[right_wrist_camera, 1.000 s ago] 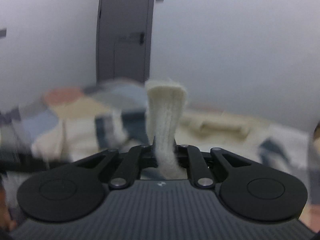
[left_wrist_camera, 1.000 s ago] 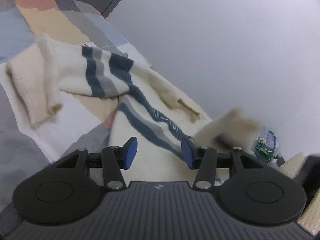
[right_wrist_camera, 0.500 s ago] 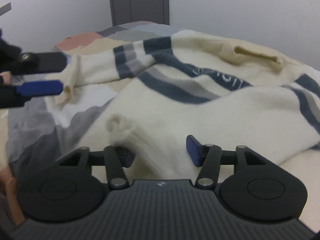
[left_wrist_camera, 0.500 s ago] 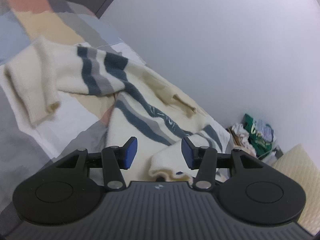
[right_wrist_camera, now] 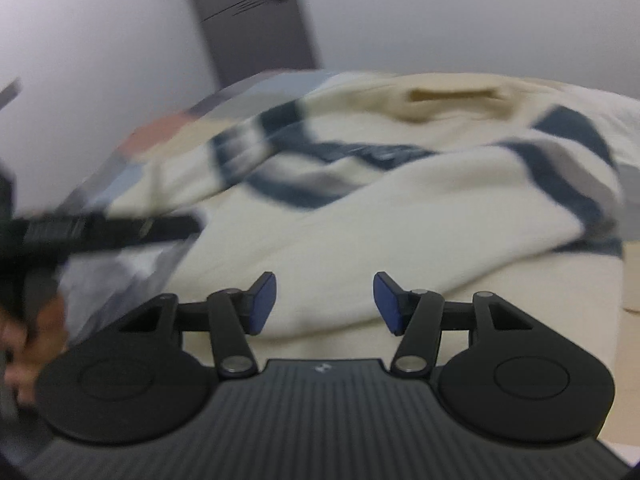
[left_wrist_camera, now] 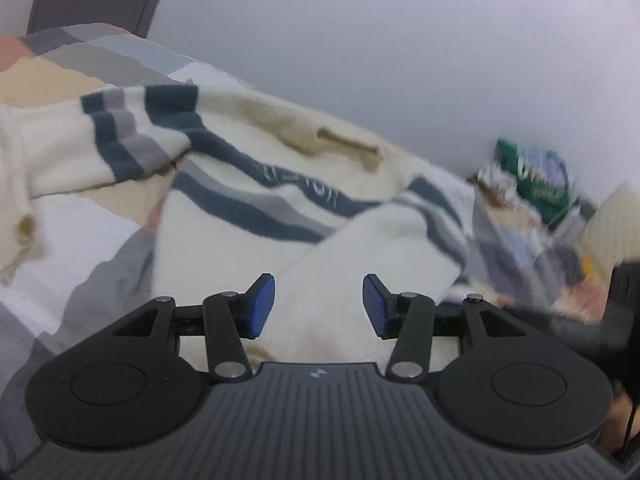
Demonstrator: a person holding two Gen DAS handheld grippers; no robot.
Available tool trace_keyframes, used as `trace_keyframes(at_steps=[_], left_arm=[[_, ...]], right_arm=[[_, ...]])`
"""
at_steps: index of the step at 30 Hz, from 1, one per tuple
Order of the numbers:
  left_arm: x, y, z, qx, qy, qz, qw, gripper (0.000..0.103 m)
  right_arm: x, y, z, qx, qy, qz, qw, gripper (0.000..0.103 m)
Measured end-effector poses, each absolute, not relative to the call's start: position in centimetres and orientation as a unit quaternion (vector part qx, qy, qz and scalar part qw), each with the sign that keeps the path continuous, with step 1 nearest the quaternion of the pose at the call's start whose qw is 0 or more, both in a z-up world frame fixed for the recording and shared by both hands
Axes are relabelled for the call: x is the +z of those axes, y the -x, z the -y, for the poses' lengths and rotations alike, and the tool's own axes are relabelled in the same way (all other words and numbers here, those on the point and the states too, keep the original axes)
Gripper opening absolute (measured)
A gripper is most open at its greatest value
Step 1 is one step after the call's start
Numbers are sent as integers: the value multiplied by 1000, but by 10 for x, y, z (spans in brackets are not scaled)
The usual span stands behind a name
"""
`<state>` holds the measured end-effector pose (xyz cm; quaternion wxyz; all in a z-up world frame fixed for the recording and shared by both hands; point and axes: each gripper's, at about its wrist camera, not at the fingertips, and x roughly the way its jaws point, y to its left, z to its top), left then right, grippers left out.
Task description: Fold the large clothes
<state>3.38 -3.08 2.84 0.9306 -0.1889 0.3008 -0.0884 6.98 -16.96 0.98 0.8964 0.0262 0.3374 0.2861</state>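
A cream knit sweater (left_wrist_camera: 240, 184) with dark blue and grey stripes lies spread on the bed, collar toward the wall. One sleeve is folded across its body; it also shows in the right wrist view (right_wrist_camera: 400, 216). My left gripper (left_wrist_camera: 319, 306) is open and empty, low over the folded sleeve. My right gripper (right_wrist_camera: 324, 303) is open and empty, just above the sweater's lower part. The left gripper shows as a dark blurred bar (right_wrist_camera: 104, 228) at the left of the right wrist view.
The sweater lies on a patchwork bedcover (left_wrist_camera: 80, 60) of grey, blue, tan and pink. A grey door (right_wrist_camera: 256, 20) stands behind the bed. A pile of bags and clutter (left_wrist_camera: 532, 184) sits beside the bed on the right, against the white wall.
My right gripper let go of the sleeve it was holding up; the sleeve now lies folded on the sweater's body. Both grippers have shifted, the left one swinging toward the sweater's middle.
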Motion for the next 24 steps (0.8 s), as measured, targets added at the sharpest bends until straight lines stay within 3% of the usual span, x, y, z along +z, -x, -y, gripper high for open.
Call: trace_keyframes(at_steps=[5, 8, 12, 24], left_arm=[[13, -55, 52, -69, 135, -328, 932, 55], [-1, -68, 60, -58, 108, -356, 926, 55], [-20, -80, 60, -39, 95, -395, 913, 55], [21, -63, 37, 44, 92, -330, 938, 55]], right_arm=[[-14, -102, 193, 176, -85, -310, 931, 56], [-29, -120, 196, 163, -67, -308, 935, 49], [-43, -134, 193, 162, -63, -320, 931, 49], [-47, -130, 199, 156, -74, -332, 928, 49]])
